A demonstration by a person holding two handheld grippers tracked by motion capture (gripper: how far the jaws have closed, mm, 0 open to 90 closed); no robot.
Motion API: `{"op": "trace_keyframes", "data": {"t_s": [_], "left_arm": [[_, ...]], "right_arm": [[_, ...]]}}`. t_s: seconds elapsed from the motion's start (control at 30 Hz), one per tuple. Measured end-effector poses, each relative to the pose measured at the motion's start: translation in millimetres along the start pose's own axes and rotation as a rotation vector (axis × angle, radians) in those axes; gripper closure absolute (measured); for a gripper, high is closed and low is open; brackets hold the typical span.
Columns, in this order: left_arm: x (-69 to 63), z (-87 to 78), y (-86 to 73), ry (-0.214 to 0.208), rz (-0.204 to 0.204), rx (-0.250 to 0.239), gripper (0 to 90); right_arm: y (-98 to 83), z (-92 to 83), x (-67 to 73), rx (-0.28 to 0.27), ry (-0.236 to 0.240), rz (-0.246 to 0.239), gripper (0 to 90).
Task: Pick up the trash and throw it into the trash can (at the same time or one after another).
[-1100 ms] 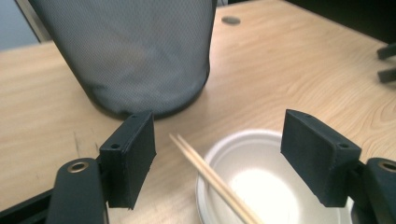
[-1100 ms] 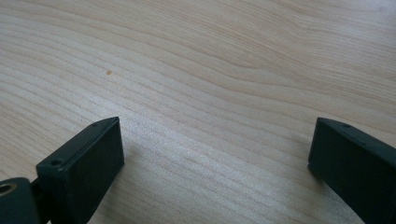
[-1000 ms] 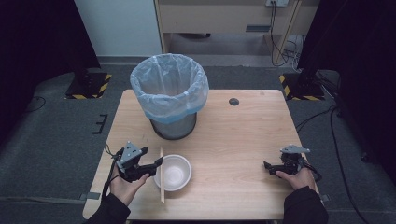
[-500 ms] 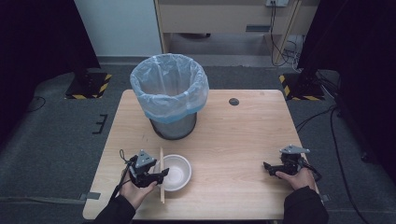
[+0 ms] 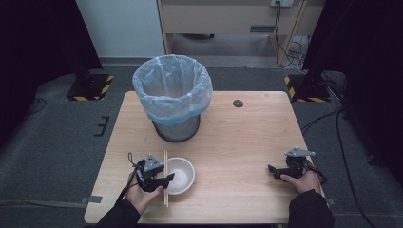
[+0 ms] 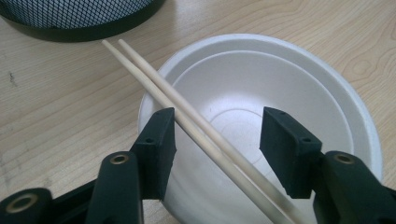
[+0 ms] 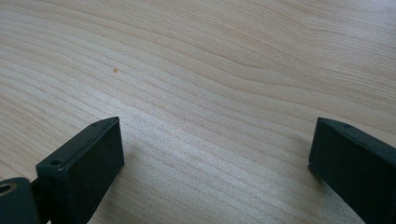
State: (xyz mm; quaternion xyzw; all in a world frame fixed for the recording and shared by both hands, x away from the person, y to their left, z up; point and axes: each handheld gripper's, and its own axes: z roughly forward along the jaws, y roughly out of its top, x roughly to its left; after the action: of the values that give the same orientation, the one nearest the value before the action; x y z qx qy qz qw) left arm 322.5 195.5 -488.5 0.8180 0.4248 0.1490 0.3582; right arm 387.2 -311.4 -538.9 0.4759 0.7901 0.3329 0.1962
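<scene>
A white foam bowl sits on the wooden table near its front edge. A pair of wooden chopsticks lies across the bowl's left rim. My left gripper is open at the bowl's left side, its jaws standing either side of the chopsticks above the bowl. At the front right, my right gripper rests open over bare wood, nothing between its jaws.
A mesh waste bin lined with a pale blue bag stands behind the bowl, its base close to the chopstick tips. A small dark round cap sits in the table's far right part.
My left gripper has slid right, from left of the chopsticks to over them and the bowl's rim. The right gripper has stayed put.
</scene>
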Motion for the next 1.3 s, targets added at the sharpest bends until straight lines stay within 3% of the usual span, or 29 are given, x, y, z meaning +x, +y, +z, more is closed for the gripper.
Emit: {"op": "trace_keyframes", "data": {"t_s": [0.33, 0.8, 0.93, 1.13, 1.3], "left_arm": [[-2.2, 7.9, 6.3, -0.033, 0.048, 0.011, 55.2], [-2.2, 9.9, 9.4, -0.080, 0.048, 0.010, 69.9], [-1.2, 10.0, 9.2, -0.088, 0.040, 0.009, 69.2], [2.5, 2.6, 11.3, -0.096, 0.014, -0.042, 61.9], [7.8, -2.2, 11.3, -0.076, -0.012, -0.071, 60.8]], "right_arm": [[0.0, 0.0, 0.0, 0.000, 0.000, 0.000, 3.4], [0.2, 0.2, 0.1, -0.001, 0.002, 0.001, 3.4], [0.2, 0.2, 0.1, 0.000, 0.002, 0.001, 3.4], [0.2, 0.2, 0.1, -0.001, 0.002, 0.001, 3.4], [0.1, 0.2, 0.1, -0.001, 0.002, 0.001, 3.4]]}}
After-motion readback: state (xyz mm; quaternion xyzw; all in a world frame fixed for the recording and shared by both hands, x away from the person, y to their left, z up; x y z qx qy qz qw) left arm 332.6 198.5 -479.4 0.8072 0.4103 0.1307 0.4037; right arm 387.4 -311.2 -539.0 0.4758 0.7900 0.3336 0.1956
